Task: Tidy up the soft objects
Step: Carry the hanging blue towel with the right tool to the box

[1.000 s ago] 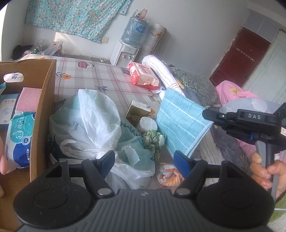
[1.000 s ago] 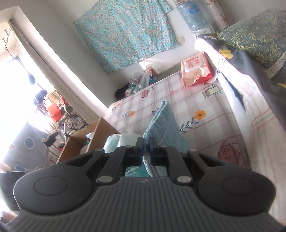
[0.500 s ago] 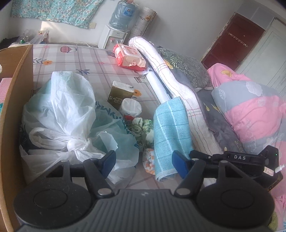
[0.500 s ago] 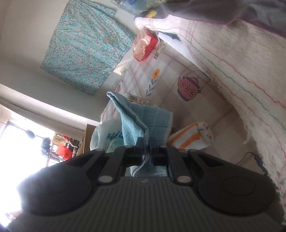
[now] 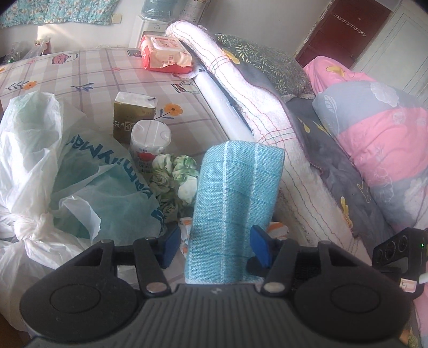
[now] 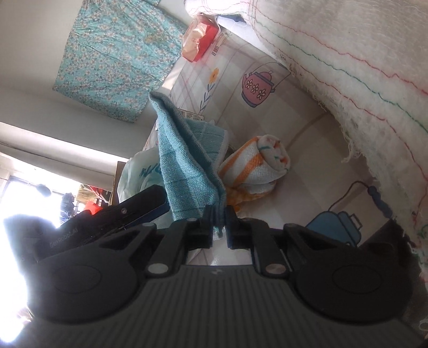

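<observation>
bed (image 5: 88, 77) | on it: plastic bags (image 5: 80, 182), wipes pack (image 5: 165, 55), rolled towel (image 6: 254, 166)

A bed (image 5: 88, 77) fills the room, its sheet checked and printed with flowers and teapots. Far off, a white wall (image 5: 240, 21) carries a teal flowered cloth (image 6: 112, 53). A dark red door (image 5: 345, 29) stands far right beside white panels (image 5: 401, 45). A water dispenser (image 5: 152, 29) sits against the far wall. Hard daylight pours through a window (image 6: 16, 203) on the left.
</observation>
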Motion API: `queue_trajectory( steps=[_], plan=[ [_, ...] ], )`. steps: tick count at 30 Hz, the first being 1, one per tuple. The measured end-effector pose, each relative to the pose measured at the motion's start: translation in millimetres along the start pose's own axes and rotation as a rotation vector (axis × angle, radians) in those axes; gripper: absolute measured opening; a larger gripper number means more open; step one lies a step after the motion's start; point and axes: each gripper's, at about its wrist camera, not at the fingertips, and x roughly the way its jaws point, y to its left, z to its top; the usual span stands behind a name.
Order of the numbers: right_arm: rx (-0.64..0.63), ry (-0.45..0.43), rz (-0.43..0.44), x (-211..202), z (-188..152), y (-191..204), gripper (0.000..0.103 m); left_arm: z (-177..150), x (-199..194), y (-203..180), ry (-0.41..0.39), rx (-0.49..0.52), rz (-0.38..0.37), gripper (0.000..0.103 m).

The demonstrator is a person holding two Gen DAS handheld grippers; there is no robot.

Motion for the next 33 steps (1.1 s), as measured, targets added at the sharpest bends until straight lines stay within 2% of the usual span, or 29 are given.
queue_trajectory(
  steps=[2, 5, 6, 8, 12, 14, 15, 16, 18, 20, 22, 26, 28, 33],
  plan=[
    [-0.006, -0.002, 0.003, -2.1, 1.0, -0.2, 0.01, 0.7, 6.8, -1.7, 0.012, 0.004, 0.016, 0.056],
    [-0.025, -0.011, -0.011, -9.3, 4.5, 2.7, 0.017, 2.3, 16.4, -2.8, 0.038, 0.002, 0.021, 0.051],
    [-0.037, -0.025, -0.018, -16.3, 5.8, 5.2, 0.022, 2.5, 18.6, -2.9, 0.044, 0.003, 0.021, 0.05],
    [-0.061, -0.053, -0.012, -27.4, 7.5, 10.1, 0.025, 2.5, 21.3, -3.0, 0.053, 0.005, 0.025, 0.049],
    [-0.102, -0.129, 0.042, -46.5, 22.0, 25.6, 0.03, 3.5, 20.3, -2.5, 0.044, 0.012, 0.034, 0.042],
    [-0.115, -0.151, 0.071, -45.7, 30.1, 33.2, 0.033, 4.7, 18.9, -3.1, 0.024, 0.012, 0.036, 0.034],
    [-0.114, -0.154, 0.088, -42.6, 34.7, 36.4, 0.038, 4.9, 17.2, -4.4, 0.015, 0.018, 0.034, 0.032],
    [-0.103, -0.153, 0.102, -37.9, 39.3, 38.4, 0.046, 4.7, 15.1, -6.7, 0.007, 0.029, 0.033, 0.029],
    [-0.066, -0.136, 0.122, -24.9, 48.5, 39.0, 0.056, 3.3, 10.4, -10.9, -0.015, 0.051, 0.027, 0.026],
    [-0.023, -0.117, 0.103, -12.2, 56.6, 36.3, 0.059, 0.9, 5.2, -16.1, -0.038, 0.083, 0.022, 0.024],
    [0.014, -0.094, 0.082, -1.8, 63.0, 32.2, 0.066, -2.9, 0.4, -23.2, -0.066, 0.131, 0.025, 0.023],
    [0.076, -0.054, 0.066, 15.8, 68.0, 27.8, 0.072, -6.4, -6.8, -35.0, -0.097, 0.194, 0.017, 0.022],
    [0.084, -0.052, 0.07, 15.6, 68.3, 27.8, 0.079, -6.7, -11.7, -39.3, -0.114, 0.212, 0.001, 0.022],
    [0.095, -0.041, 0.134, 10.8, 65.1, 31.5, 0.08, -10.2, -28.3, -50.7, -0.153, 0.263, -0.047, 0.02]
  ],
)
